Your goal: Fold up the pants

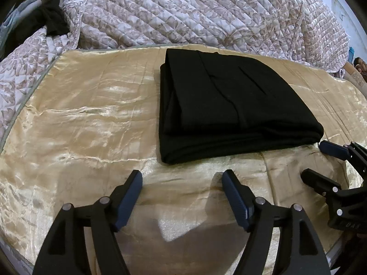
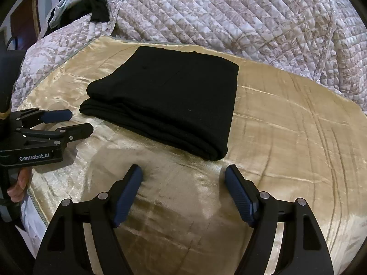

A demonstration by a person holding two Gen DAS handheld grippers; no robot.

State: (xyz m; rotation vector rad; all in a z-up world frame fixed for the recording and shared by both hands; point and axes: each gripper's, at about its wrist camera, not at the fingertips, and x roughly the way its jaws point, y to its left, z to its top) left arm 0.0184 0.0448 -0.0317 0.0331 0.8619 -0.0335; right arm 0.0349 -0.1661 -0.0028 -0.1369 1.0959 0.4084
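The black pants [image 1: 229, 105] lie folded into a thick rectangle on the gold satin cloth [image 1: 80, 119]; they also show in the right wrist view [image 2: 165, 98]. My left gripper [image 1: 182, 178] is open and empty, just short of the bundle's near edge. It also shows in the right wrist view [image 2: 81, 121], left of the bundle. My right gripper [image 2: 183, 174] is open and empty, just short of the bundle's near right corner. It also shows at the right edge of the left wrist view [image 1: 313, 160].
A quilted floral bedspread [image 1: 195, 9] is heaped behind the gold cloth and down its left side. Dark clothing [image 1: 52, 20] lies at the far left. The bed's near edge [image 2: 34, 201] runs below my left gripper. A person's face [image 1: 361, 65] shows at far right.
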